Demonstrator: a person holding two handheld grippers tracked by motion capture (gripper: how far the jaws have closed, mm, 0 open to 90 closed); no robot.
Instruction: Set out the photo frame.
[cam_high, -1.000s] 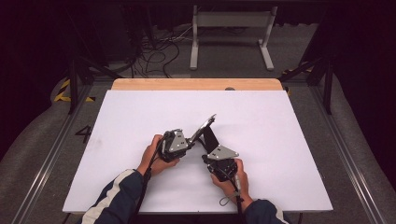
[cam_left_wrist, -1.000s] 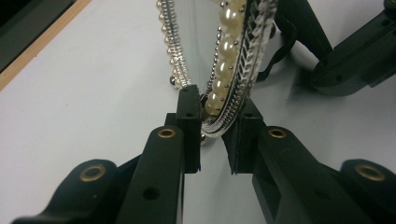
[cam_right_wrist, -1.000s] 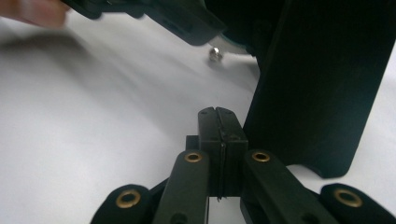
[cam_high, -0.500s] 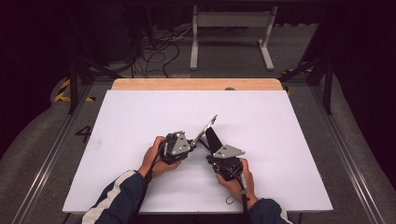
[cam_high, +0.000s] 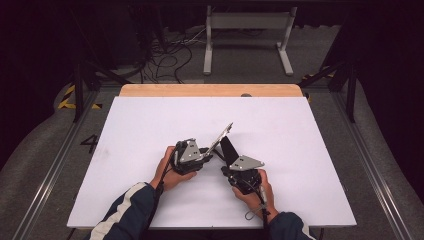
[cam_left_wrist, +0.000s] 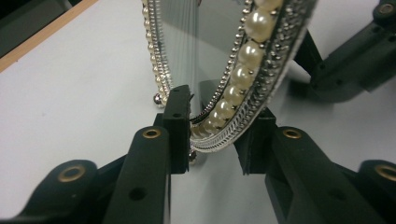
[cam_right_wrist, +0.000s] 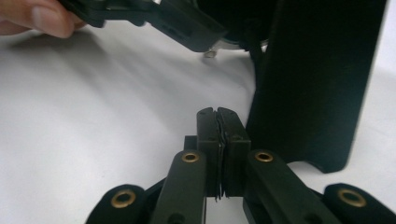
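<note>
A mirror-like picture frame with a rim of pearls and silver beads stands tilted over the middle of the white table top. My left gripper is shut on the frame's lower rim, which sits between the pads. Behind the frame leans its black back stand, seen large and dark in the right gripper view. Beside that stand, on its left, my right gripper has its jaws pressed together with nothing visible between them. In the high view the right gripper points up at the stand.
A wooden strip runs along the table's far edge. Beyond it are a white metal stand and cables on the floor. A fingertip and the left gripper's jaw cross the top of the right gripper view.
The right gripper has shifted slightly to the right and nearer the stand. The left gripper still holds the frame in about the same tilted pose.
</note>
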